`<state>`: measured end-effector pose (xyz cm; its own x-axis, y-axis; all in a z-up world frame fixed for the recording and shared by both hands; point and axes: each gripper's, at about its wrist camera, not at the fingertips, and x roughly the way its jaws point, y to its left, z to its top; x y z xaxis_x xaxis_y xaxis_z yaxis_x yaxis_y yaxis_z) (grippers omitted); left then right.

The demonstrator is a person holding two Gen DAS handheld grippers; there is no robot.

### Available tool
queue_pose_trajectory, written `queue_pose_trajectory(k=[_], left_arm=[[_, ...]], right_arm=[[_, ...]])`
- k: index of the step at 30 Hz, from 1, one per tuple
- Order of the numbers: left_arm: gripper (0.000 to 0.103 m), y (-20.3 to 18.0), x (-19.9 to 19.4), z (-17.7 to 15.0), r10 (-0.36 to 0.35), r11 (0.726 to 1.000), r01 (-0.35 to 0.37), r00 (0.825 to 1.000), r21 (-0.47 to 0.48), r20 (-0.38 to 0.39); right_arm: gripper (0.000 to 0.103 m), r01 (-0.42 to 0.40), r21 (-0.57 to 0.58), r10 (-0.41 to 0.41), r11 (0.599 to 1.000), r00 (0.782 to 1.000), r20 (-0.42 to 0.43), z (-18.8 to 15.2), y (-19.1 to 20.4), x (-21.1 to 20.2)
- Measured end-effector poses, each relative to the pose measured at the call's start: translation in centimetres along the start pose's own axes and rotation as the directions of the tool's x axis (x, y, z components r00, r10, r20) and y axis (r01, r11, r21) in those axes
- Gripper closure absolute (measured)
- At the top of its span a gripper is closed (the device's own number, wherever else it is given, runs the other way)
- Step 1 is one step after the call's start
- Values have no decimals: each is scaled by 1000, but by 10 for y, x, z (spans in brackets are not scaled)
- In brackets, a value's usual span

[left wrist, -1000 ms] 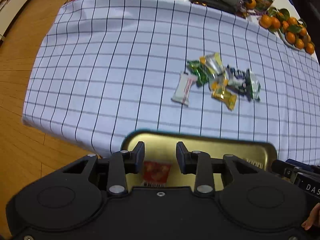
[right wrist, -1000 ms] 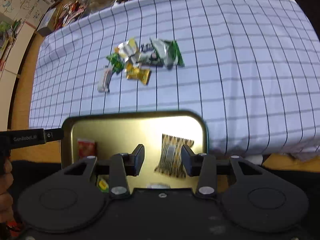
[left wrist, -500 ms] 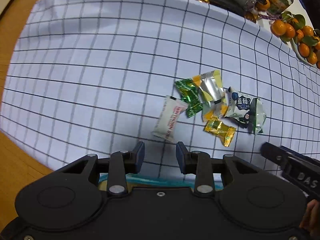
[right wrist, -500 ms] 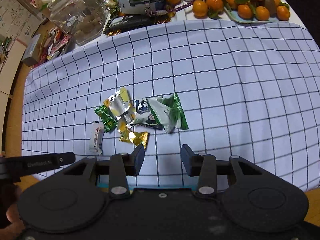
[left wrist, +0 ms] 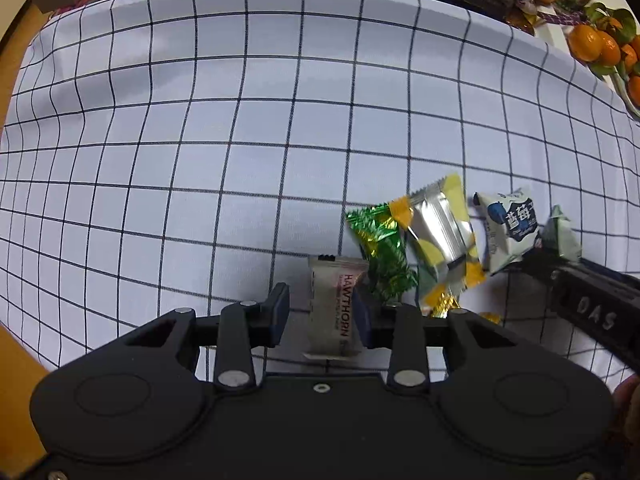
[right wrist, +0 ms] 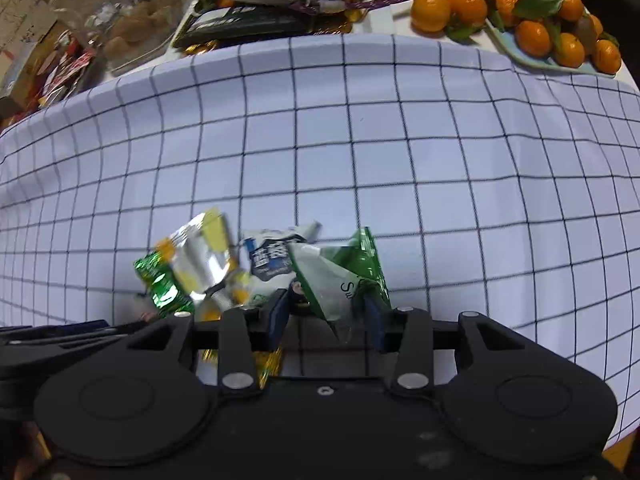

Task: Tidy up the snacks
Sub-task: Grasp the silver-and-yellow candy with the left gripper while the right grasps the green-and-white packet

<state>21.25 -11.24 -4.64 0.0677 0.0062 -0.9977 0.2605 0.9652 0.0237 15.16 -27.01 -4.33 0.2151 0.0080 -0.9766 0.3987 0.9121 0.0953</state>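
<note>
From the left wrist, the left gripper (left wrist: pixel 322 312) points down at the checked cloth (left wrist: pixel 200 120). Its jaws are opening, and the white Hawthorn bar (left wrist: pixel 334 308) lies between them, close to the right pad, not pinched yet. Just right of it lie the shiny green candy (left wrist: pixel 380 248), the silver and yellow packet (left wrist: pixel 440 228) and the blue and white packet (left wrist: pixel 510 228). The right tool pokes in at the far right.

From the right wrist, the right gripper (right wrist: pixel 326 316) is over the green and white pouch (right wrist: pixel 340 280). Its jaws are apart, one each side of the pouch, and I cannot tell if they press it.

These snacks look light, crinkly and slippery. I would pinch the middle, not the thin ends.

Only the right view shows the plate of oranges (right wrist: pixel 532 28) well; only the left view shows the bar plainly
</note>
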Motion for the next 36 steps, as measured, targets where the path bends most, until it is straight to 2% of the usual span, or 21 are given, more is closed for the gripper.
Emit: queue_pose_trajectory(k=[2, 7, 10, 14, 17, 21, 23, 25, 28, 30, 32, 34, 36], left_arm=[[57, 2, 3, 6, 16, 1000, -16, 1000, -12, 1], [58, 15, 2, 22, 123, 990, -120, 992, -68, 38], [61, 23, -11, 26, 130, 986, -122, 989, -111, 70], [61, 15, -32, 25, 14, 997, -3, 992, -81, 127], [61, -4, -35, 23, -45, 999, 47, 989, -11, 143], [61, -24, -22, 18, -135, 989, 130, 988, 72, 74], [61, -29, -16, 14, -196, 978, 194, 980, 80, 19], [61, -31, -8, 15, -215, 974, 216, 976, 62, -18], [66, -27, 0, 17, -152, 988, 152, 988, 16, -22], [67, -20, 3, 20, -195, 981, 194, 980, -29, -42], [67, -13, 2, 23, -190, 979, 189, 982, -78, -17], [67, -7, -2, 25, -134, 985, 136, 991, -103, 29], [68, -2, -2, 29, -47, 992, 54, 997, -115, 66]], right_arm=[[60, 12, 18, -13, 1000, 1000, 23, 7, -5, 1], [60, 68, 75, -73, 995, 996, 60, 23, -22, 3], [60, 73, 107, -82, 992, 993, 83, 27, -29, -2], [60, 34, 122, -46, 992, 994, 100, 27, -32, -15], [60, 16, 111, -29, 994, 993, 115, 24, -29, -23], [60, 3, 105, -15, 995, 993, 117, 24, -27, -26], [60, -2, 118, -12, 993, 993, 114, 24, -29, -26], [60, -6, 131, -9, 991, 994, 112, 24, -32, -26], [60, -8, 148, -8, 989, 994, 111, 24, -36, -27], [60, -14, 151, -2, 988, 994, 108, 24, -37, -27], [60, -20, 151, 4, 988, 994, 105, 24, -37, -27], [60, -24, 149, 8, 989, 994, 105, 23, -36, -27], [60, -25, 151, 9, 988, 994, 105, 23, -36, -27]])
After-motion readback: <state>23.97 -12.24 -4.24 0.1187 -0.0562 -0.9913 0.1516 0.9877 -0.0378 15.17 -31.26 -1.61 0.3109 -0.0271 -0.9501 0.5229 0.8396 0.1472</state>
